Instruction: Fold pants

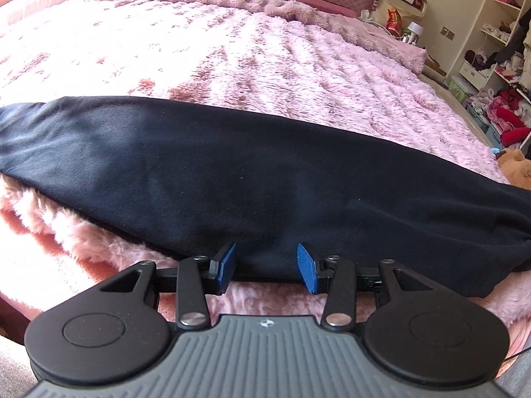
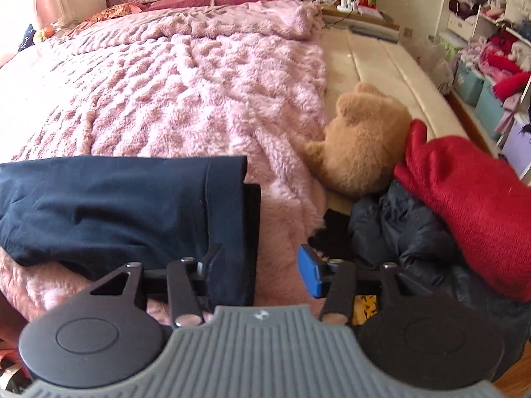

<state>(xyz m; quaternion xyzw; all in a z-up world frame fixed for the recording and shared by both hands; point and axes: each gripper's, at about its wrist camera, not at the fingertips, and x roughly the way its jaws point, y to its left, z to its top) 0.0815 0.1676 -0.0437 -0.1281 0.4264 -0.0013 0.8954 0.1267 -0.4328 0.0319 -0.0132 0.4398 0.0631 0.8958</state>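
Navy fabric first: the pants lie in one long strip across the pink fuzzy blanket, near the bed's front edge. Your left gripper hangs over the near hem with its blue pads apart and nothing pinched, so that side is loose.

Moving right, the right gripper sits at the cuff end of the pants. Its jaws stand apart, but cloth drapes over the left finger and hides that pad, so I honestly can't tell if it's caught or just lying there.

What could go wrong from here: if that cuff is snagged, lifting will drag the whole leg crooked and wreck the fold. The blanket's long pile could also grab the fabric and bunch it.

Further right there's a tan plush bear, a red garment and a dark jacket crowding the edge, easy to hook by accident. Cluttered shelves beyond.
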